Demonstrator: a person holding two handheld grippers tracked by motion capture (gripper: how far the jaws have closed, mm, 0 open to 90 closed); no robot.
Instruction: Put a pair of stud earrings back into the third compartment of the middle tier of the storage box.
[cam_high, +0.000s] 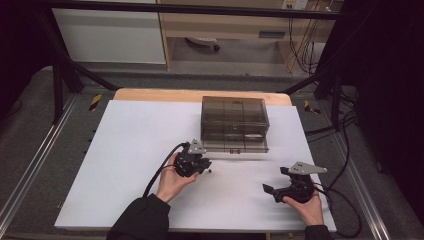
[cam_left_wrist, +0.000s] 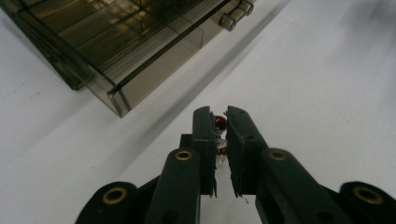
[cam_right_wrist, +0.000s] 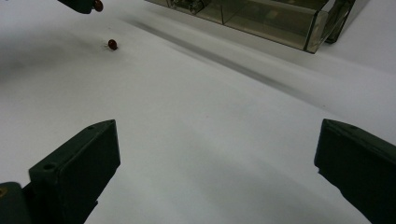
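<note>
Small dark-red bead-like part (cam_left_wrist: 219, 122) pinched in left gripper (cam_left_wrist: 221, 133); smoky compartmented plastic box (cam_high: 234, 124) just ahead (right gripper (cam_right_wrist: 217, 154) agape, farther off).

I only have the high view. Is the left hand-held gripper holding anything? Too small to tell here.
Observer: Yes. In the left gripper view, the left hand-held gripper is shut on a small red piece, pinched near the tips.
Operator: Any more of those around?
Observer: One. The right gripper view shows another small red piece lying loose on the white table.
Operator: And the right one?
Observer: The right hand-held gripper is open, jaws wide apart with nothing between them.
</note>
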